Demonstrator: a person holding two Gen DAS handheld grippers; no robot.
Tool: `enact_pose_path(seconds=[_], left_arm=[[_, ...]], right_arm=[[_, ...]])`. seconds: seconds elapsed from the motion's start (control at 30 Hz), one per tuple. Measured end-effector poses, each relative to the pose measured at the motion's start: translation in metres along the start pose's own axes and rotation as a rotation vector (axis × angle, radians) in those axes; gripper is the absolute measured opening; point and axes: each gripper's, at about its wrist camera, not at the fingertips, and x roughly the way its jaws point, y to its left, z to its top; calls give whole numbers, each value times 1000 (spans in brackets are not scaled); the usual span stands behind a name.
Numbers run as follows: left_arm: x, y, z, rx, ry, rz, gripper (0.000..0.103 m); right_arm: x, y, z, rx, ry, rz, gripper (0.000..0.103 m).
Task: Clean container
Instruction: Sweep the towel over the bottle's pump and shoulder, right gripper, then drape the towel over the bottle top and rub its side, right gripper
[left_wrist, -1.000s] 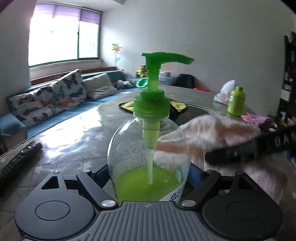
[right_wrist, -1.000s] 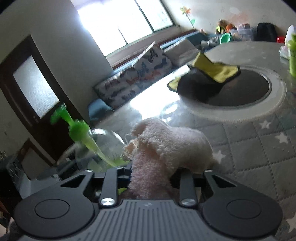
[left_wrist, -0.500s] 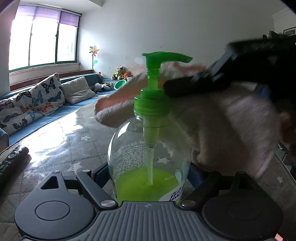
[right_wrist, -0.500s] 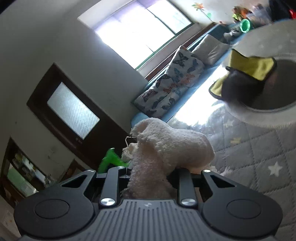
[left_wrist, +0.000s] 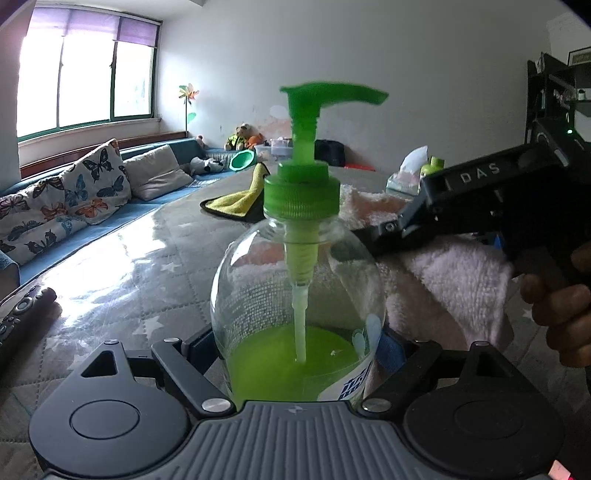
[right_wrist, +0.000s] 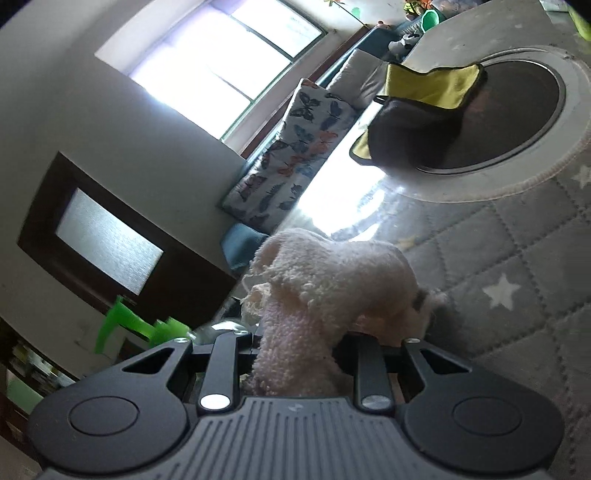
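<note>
A clear pump bottle (left_wrist: 295, 302) with a green pump head and green liquid in its lower part stands upright between the fingers of my left gripper (left_wrist: 297, 354), which is shut on it. My right gripper (right_wrist: 295, 343) is shut on a pale pink towel (right_wrist: 328, 280). In the left wrist view that towel (left_wrist: 454, 280) lies against the bottle's right and far side, and the black right gripper body (left_wrist: 491, 192) reaches in from the right, held by a hand (left_wrist: 561, 310). The bottle's green pump (right_wrist: 122, 325) shows at the lower left of the right wrist view.
The grey quilted table cover (left_wrist: 147, 266) has white stars. A yellow cloth (left_wrist: 240, 199) lies on a dark round inset (right_wrist: 517, 107) at mid-table. A remote control (left_wrist: 22, 314) lies at the left edge. A tissue pack (left_wrist: 410, 170) and a small green bottle (left_wrist: 436, 166) stand far right.
The right gripper and the towel have come down from beside the pump head to the bottle's shoulder and right side. The left view has swung a little, with the bottle still held.
</note>
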Motion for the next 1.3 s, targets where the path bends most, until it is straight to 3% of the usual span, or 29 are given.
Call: enact_pose_path(seconds=[0.23,0.47,0.67,1.0,1.3], left_arm=[[2,-3,-1,12,0,9,87],[2,-4,0,12,0,9,87],[2,-4,-1,14,0,11,87],[4,-5,-2,19,21,17,87],[3,-2,-2,18,20,28,87]], right_arm=[[-3,7,-7,-67,36,-67,24],[-21,45,14,-85,-30,81,24],[2,51,26,-57,-15,138,24],[16,8,15,41,12,25,24],[6,5,-7,-54,54,-85,24]])
